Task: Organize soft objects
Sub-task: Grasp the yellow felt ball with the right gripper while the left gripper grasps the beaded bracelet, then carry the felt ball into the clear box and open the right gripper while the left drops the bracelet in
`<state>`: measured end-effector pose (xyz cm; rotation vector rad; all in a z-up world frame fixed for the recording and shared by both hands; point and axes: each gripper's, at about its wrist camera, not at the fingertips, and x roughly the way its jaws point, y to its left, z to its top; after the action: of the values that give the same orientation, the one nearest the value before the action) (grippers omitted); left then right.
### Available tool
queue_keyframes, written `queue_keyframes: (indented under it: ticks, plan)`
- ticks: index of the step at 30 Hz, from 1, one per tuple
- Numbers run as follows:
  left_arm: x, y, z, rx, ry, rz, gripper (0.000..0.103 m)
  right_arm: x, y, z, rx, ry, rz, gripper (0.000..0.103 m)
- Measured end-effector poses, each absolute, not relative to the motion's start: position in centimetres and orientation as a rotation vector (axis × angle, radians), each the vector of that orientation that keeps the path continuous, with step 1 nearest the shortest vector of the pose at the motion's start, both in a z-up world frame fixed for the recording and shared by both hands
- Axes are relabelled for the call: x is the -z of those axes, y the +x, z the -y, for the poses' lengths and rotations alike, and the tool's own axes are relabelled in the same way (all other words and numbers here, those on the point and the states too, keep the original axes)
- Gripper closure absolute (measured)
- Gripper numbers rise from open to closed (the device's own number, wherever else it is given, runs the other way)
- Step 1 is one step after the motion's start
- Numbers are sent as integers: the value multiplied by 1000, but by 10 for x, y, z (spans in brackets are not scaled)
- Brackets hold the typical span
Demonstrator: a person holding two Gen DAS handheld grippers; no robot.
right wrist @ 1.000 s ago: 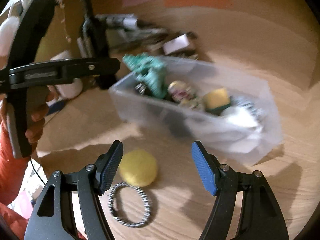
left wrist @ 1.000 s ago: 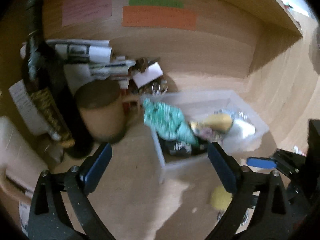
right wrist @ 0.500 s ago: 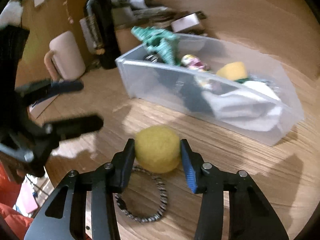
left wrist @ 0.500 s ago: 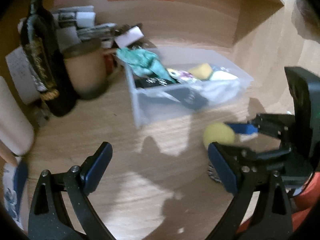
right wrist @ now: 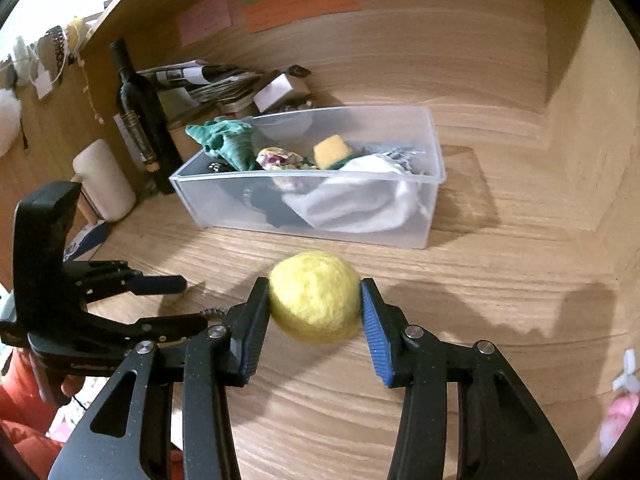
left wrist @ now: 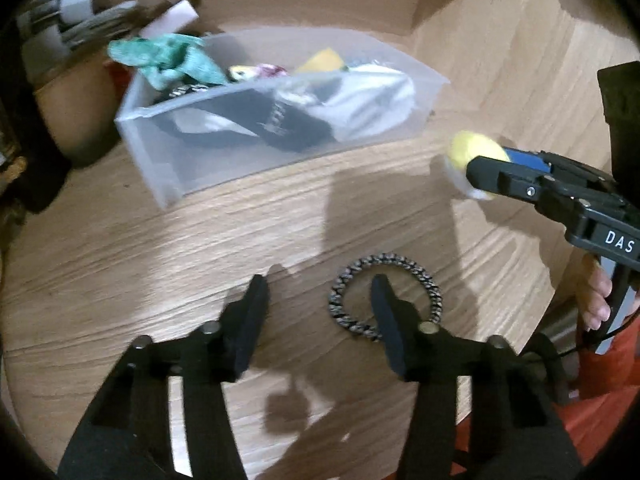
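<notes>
My right gripper (right wrist: 315, 312) is shut on a yellow felt ball (right wrist: 314, 296) and holds it above the wooden table, in front of a clear plastic bin (right wrist: 240, 216). The ball (left wrist: 472, 156) also shows in the left wrist view, right of the bin (left wrist: 168, 148). The bin holds a green cloth (right wrist: 228, 144), a white cloth (right wrist: 360, 196), a yellow sponge (right wrist: 330, 150) and dark fabric. My left gripper (left wrist: 320, 300) is open and empty, low over the table. Its right finger is over a braided black-and-white hair tie (left wrist: 384, 300) that lies flat.
A dark wine bottle (right wrist: 136, 116), a white mug (right wrist: 104, 184), a brown mug (left wrist: 76, 112) and a pile of papers (right wrist: 204, 80) stand left of and behind the bin. A wooden back wall with coloured notes (right wrist: 300, 4) and a side wall enclose the table.
My right gripper has closed on the yellow ball and lifted it off the table. My left gripper has swung down towards the hair tie and narrowed its opening.
</notes>
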<state>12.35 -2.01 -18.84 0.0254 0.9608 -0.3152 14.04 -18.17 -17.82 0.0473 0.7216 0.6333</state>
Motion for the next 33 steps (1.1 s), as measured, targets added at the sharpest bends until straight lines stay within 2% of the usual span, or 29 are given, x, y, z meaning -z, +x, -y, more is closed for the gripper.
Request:
queue_keyframes:
  ticks: [1, 6, 8, 9, 18, 33]
  plan:
    - [188, 124, 25, 311, 47, -952, 58, 179, 141, 180, -632, 49, -723, 62]
    - [189, 127, 41, 319, 117, -938, 81, 179, 138, 183, -640, 56, -720, 62]
    - [189, 128, 47, 302, 164, -933, 95, 178, 139, 182, -644, 58, -718, 62]
    - [190, 129, 48, 291, 182, -935, 97, 179, 139, 184, -643, 58, -716, 62]
    - [167, 127, 35, 270, 134, -871, 97, 173, 142, 180, -630, 59, -690, 62]
    - [92, 160, -8, 173, -43, -658, 97, 134, 171, 165, -619, 44, -560, 62]
